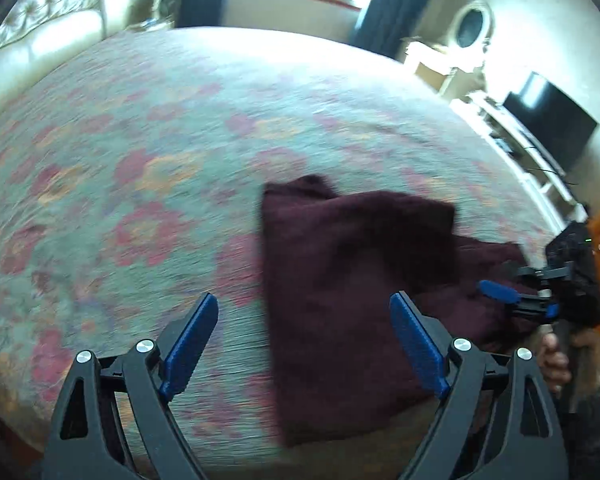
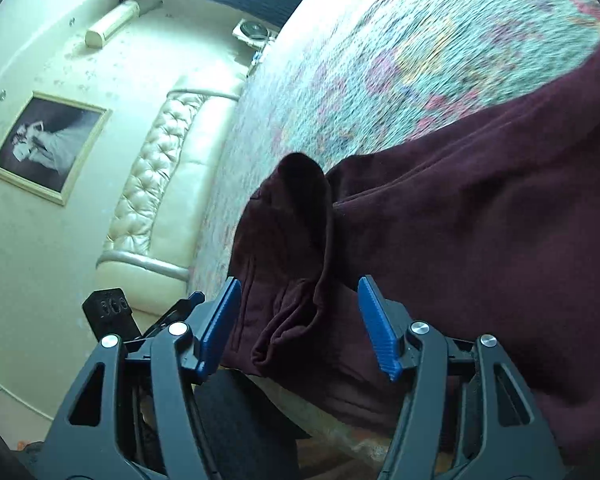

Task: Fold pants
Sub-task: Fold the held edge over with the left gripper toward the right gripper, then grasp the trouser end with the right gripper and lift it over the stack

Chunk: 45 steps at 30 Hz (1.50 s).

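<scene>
Dark maroon pants (image 1: 352, 280) lie folded over on a floral bedspread (image 1: 140, 140), near the bed's front right. My left gripper (image 1: 304, 340) is open above the bedspread, its right finger over the pants' left part. My right gripper (image 1: 500, 296) shows at the right, by the pants' right edge. In the right wrist view the right gripper (image 2: 300, 320) is open, with a bunched fold of the pants (image 2: 460, 220) between its blue pads, not pinched.
A cream tufted headboard (image 1: 48, 28) stands at the back left and also shows in the right wrist view (image 2: 156, 184). A TV (image 1: 552, 120) on a white unit is at the right. A framed picture (image 2: 48, 144) hangs on the wall. Curtains (image 1: 396, 0) flank the window.
</scene>
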Available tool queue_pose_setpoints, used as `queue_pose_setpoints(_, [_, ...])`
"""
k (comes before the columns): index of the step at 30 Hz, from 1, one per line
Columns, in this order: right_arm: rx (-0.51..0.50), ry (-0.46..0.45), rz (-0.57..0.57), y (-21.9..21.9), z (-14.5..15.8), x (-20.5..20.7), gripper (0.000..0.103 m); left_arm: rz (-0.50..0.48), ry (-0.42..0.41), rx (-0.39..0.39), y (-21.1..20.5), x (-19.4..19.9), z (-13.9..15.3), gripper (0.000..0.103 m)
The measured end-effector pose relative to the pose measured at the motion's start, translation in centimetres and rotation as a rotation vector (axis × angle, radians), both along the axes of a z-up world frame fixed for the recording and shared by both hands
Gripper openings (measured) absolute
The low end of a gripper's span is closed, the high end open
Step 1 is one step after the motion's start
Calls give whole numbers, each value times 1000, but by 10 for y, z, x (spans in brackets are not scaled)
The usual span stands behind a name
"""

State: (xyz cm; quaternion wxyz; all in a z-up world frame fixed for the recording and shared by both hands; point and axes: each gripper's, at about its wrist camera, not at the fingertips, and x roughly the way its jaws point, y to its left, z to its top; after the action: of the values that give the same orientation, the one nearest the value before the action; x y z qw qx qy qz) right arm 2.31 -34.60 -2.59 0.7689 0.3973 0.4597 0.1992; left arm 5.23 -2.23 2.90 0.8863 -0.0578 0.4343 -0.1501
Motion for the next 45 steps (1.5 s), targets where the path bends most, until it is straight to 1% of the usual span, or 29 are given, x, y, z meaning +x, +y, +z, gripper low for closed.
queue_pose_setpoints(1, [-12,13,12,7,0,7,61,27,27,-8,9,4,-7,87])
queue_pose_setpoints(3, [-50,35,27,16,-3,16,61,63,47,-10,22,7,-15,87])
queue_pose_setpoints(8, [-86,40,72,42,1,28,61,109,48,38,29,10,-25,87])
queue_pose_setpoints(12, [-226,55,131,64,2,34,59,132,59,27,35,7,-32,87])
queue_pose_setpoints(14, [-251,69,129,66,2,34,49,139,65,27,38,6,-35,87])
queue_pose_setpoints(15, [-275,90,130,68,1,35,38,139,64,28,39,6,-36,87])
queue_pose_setpoints(16, [-300,98,127,69,0,35,31,140,62,32,39,5,-36,87])
queue_pose_setpoints(19, [-308,97,115,69,4,31,22,142,55,38,40,4,-36,87])
queue_pose_setpoints(22, [-308,55,107,71,19,24,16,143,47,46,39,4,-35,87])
queue_pose_setpoints(27, [-339,-17,82,72,50,15,14,141,37,51,40,3,-31,87])
queue_pose_setpoints(31, [-367,-47,62,67,69,13,14,144,37,55,40,3,-30,87])
queue_pose_setpoints(34, [-380,-55,41,49,80,7,14,141,42,55,39,5,-30,87])
queue_pose_setpoints(35, [-386,-53,37,50,82,7,14,141,42,60,38,5,-30,87])
queue_pose_setpoints(38, [-404,-53,8,37,90,-1,14,134,41,72,36,4,-31,87])
queue_pose_setpoints(45, [-438,-48,-106,-8,103,-23,13,112,50,82,27,3,-32,87])
